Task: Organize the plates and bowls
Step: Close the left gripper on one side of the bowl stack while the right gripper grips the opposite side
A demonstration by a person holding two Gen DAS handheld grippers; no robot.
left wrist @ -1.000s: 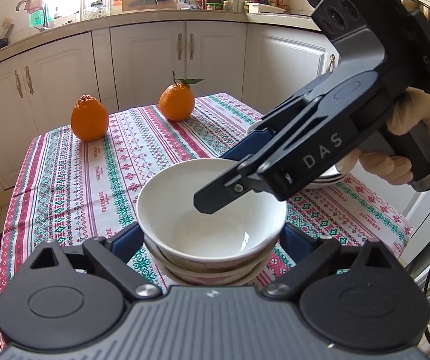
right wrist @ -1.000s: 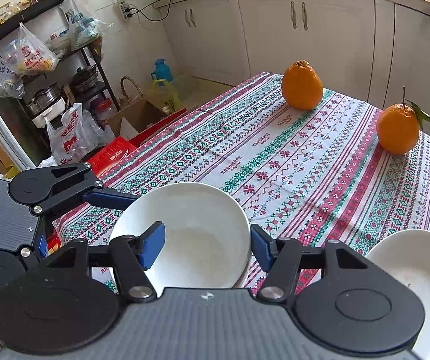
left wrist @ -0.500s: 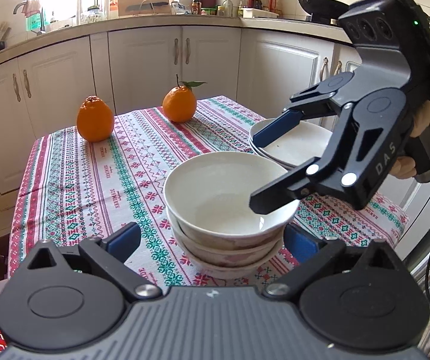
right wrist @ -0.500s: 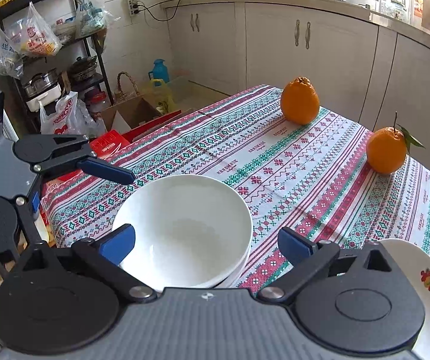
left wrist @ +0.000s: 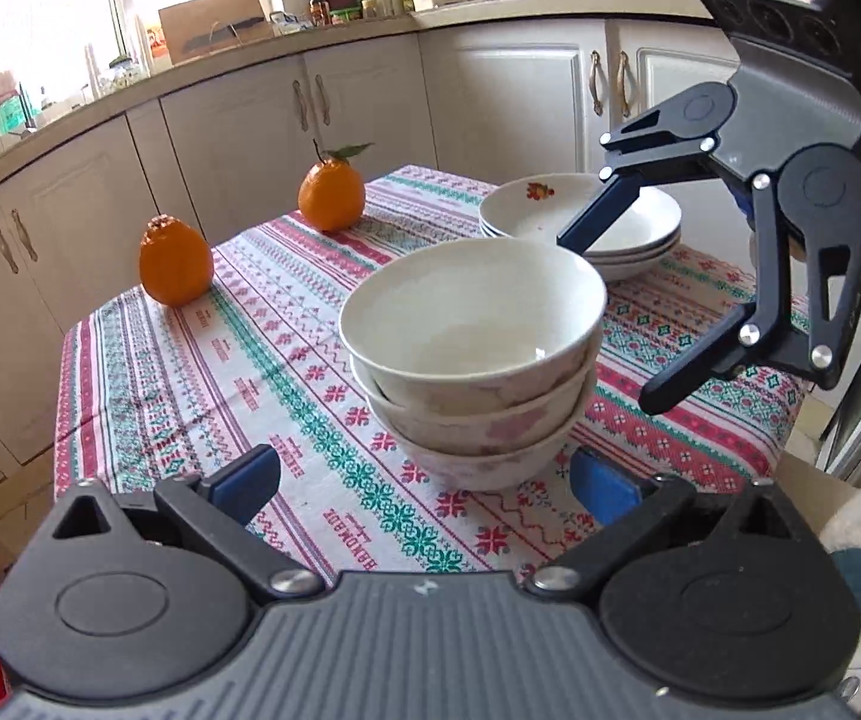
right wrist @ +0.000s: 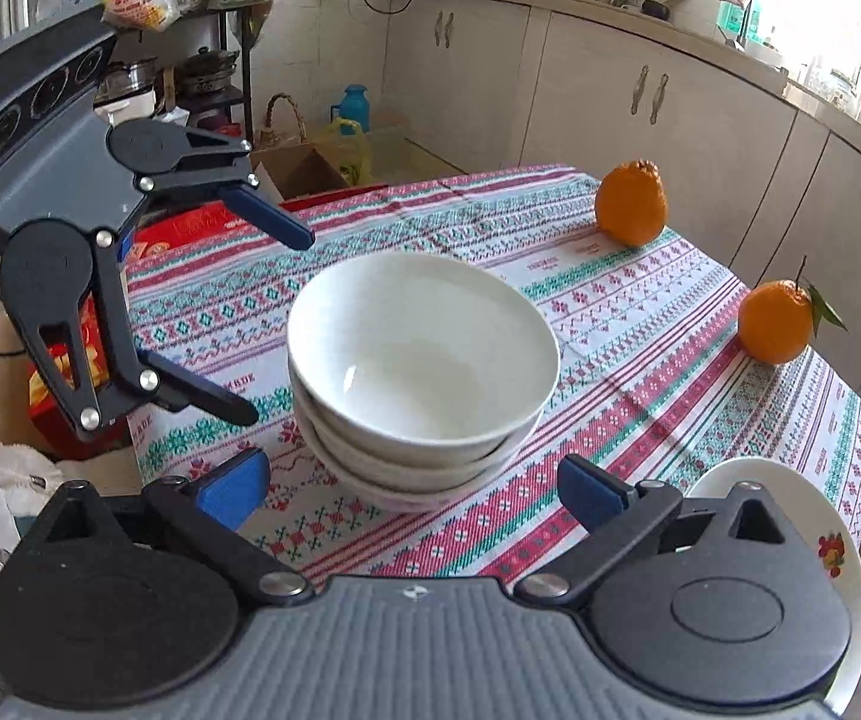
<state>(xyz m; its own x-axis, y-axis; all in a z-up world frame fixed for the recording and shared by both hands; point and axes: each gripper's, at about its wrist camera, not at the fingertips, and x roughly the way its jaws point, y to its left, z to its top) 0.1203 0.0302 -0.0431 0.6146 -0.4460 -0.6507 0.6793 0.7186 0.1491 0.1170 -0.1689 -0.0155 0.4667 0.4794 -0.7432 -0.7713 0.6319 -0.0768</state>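
The surface (left wrist: 148,372), covered by a red, green and white patterned woven cloth, is carrying every item in view. The stack of three nested white ceramic bowls (left wrist: 472,354) is sitting upright near the front middle of the cloth, rims level. The stack of shallow white ceramic plates with a small fruit motif (left wrist: 526,210) is resting behind it toward the right-hand corner, apart from the bowls. Two round orange citrus fruits (left wrist: 176,261) are standing at the far side, well apart from the crockery; they do not appear to be part of the job. The left tool (left wrist: 424,483) is hovering just in front of the bowl stack with its blue-padded jaws spread wide and nothing between them. The right tool (left wrist: 601,318) is hanging to the right of the bowls, above the cloth, jaws likewise spread and gripping nothing. Judged from this layout, bowls and plates are each sitting in a separate pile, so the sorting is looking essentially complete; no loose dish is showing, and only withdrawal of both tools is appearing to remain.
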